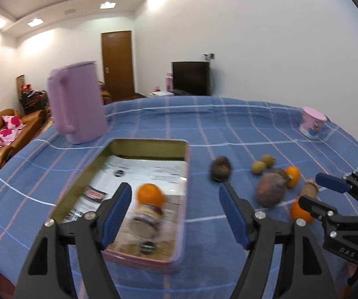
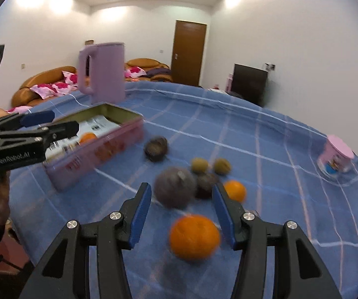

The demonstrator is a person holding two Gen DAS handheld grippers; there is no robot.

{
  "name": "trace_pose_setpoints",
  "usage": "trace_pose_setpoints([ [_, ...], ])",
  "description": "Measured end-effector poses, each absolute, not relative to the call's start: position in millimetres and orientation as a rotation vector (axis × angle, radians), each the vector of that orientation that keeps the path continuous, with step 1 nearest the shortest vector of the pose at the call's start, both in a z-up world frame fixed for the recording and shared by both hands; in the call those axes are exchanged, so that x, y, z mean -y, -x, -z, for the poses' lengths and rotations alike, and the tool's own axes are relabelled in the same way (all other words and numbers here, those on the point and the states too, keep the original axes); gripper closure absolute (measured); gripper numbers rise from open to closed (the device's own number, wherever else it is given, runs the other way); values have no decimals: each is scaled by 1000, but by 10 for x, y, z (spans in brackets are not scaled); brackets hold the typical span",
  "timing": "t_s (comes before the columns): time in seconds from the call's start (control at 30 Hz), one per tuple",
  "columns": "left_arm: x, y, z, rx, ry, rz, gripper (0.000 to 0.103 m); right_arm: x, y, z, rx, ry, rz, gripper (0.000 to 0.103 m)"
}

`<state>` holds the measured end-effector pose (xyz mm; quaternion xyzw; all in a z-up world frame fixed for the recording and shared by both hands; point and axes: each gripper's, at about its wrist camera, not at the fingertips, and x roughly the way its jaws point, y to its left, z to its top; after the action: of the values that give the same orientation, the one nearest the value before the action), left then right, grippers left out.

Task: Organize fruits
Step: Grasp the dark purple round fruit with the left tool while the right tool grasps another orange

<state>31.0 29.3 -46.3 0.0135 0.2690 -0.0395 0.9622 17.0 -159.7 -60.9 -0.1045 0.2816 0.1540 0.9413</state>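
Note:
A pink rectangular tin (image 1: 186,174) (image 2: 119,137) lined with paper holds one orange (image 1: 151,194) (image 2: 88,137). My left gripper (image 1: 175,200) is open and empty above the tin's right part. Loose fruit lies on the blue cloth right of the tin: dark purple fruits (image 2: 175,186) (image 2: 156,148) (image 1: 221,169), two small green-brown fruits (image 2: 199,165) (image 2: 222,165), and oranges (image 2: 235,190) (image 2: 194,236). My right gripper (image 2: 181,205) is open and empty, with the nearest orange between its fingers, below them. It also shows in the left wrist view (image 1: 321,191).
A purple jug (image 1: 76,104) (image 2: 103,71) stands behind the tin. A pink cup (image 1: 312,122) (image 2: 336,158) sits upside down at the table's right edge. The blue checked cloth (image 1: 204,129) covers the table. Sofas and a door lie beyond.

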Motion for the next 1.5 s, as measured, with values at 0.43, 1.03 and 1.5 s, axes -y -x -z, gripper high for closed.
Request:
trace_pose_setpoints([
  [0.43,19,-352,558,-588,-73,121,28,1767,-280,790,-658,136,-377,50],
  [1.03,280,-466,646,-653,-73,214,28,1920,-359,832,-694,43,-342,54],
  [1.5,716,-667,721,-736,-109,314,28,2343,-299,675,-563,-91,-211,54],
])
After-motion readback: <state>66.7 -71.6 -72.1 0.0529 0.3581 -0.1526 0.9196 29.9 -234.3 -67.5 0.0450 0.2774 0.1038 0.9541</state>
